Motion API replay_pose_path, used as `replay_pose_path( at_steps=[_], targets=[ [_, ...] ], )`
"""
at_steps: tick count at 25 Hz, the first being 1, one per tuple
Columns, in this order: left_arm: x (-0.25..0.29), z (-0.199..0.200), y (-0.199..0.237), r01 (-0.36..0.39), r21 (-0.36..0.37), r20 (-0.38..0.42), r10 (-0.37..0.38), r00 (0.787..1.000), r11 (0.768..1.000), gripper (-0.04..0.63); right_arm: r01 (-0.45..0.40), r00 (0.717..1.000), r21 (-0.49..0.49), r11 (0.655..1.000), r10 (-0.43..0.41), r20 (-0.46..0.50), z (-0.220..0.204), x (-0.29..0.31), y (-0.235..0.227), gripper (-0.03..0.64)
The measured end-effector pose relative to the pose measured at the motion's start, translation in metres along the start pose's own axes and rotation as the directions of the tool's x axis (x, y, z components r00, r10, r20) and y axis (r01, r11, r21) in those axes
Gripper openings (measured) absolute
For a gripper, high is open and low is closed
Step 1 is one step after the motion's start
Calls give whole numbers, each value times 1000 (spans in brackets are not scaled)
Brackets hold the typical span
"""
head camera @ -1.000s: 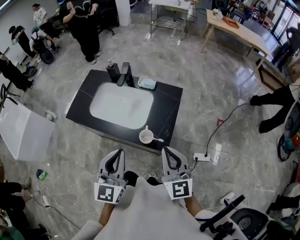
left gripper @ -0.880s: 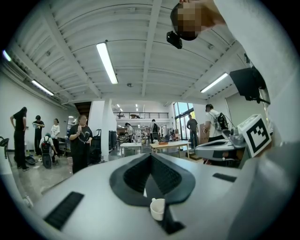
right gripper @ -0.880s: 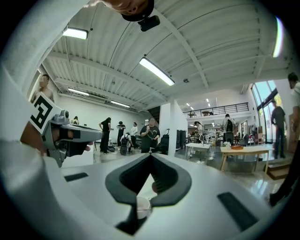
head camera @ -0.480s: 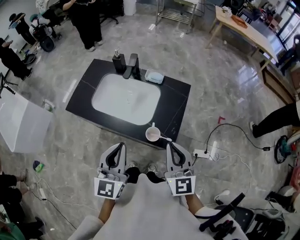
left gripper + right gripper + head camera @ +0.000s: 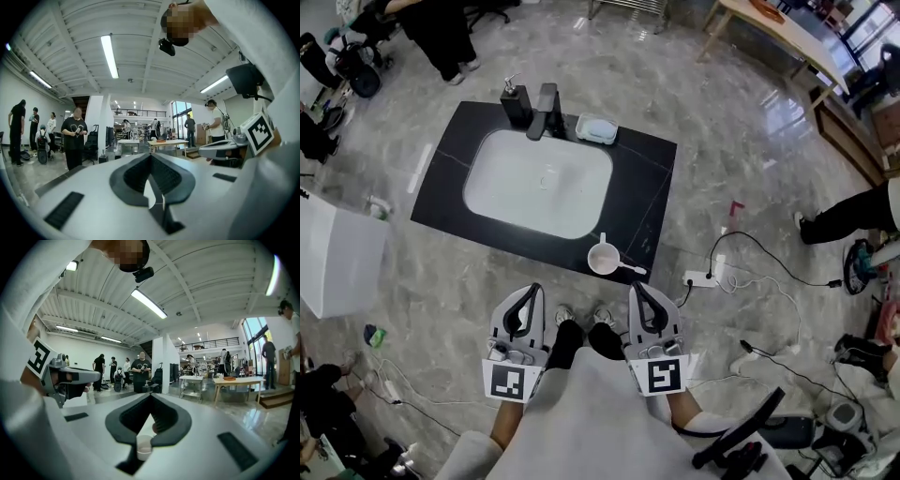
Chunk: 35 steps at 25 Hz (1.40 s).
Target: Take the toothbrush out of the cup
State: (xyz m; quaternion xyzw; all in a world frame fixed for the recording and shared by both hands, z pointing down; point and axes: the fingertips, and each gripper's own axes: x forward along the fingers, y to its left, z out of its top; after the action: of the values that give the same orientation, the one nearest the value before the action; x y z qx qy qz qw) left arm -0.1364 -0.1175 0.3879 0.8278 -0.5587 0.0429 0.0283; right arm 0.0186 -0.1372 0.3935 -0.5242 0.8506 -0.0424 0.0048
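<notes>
Hovering clenched, empty: left tool (image 5: pixel 532 291), right tool (image 5: pixel 638 290); cup (image 5: pixel 602 259) on counter (image 5: pixel 652 178), toothbrush (image 5: pixel 630 268) barely distinguishable.

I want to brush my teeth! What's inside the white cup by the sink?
A toothbrush leans in the cup, poking out over the rim. Its end inside and the cup's bottom under it cannot be seen.

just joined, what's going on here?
A person standing at a black counter with a white sink holds a gripper in each hand. The left gripper and right gripper both have their jaws together, empty, short of the counter. The white cup sits at the counter's near edge with the toothbrush still in it, untouched.
</notes>
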Motion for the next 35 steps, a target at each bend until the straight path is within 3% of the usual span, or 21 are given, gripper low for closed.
replay_pose_path(
  at_steps=[6,14,21,29,31,35],
  targets=[
    [8,-24,-4,26,-29,-37,-27,999,999,-5,37,998,9,999,-36,-53,-28,-1,-3,5],
    [16,-90,-20,78,-19,-68,-79,995,997,-5,67,983,-6,998,-67,-168,-113,-15,-7,6],
    [22,-125,-22,85,-20,-80,-86,993,996,-5,62,983,-6,998,-63,-174,-151,-7,-13,6],
    [24,-137,-28,87,-31,-84,-89,992,996,-5,26,989,15,1000,-23,-147,-161,-2,-16,8],
    [23,-139,-29,89,-27,-83,-91,992,996,-5,9,993,29,1000,-6,-115,-159,-1,-15,62],
    [23,-140,-27,87,-22,-80,-89,993,996,-5,16,997,15,1000,-15,-73,-157,2,-17,92]
  ],
)
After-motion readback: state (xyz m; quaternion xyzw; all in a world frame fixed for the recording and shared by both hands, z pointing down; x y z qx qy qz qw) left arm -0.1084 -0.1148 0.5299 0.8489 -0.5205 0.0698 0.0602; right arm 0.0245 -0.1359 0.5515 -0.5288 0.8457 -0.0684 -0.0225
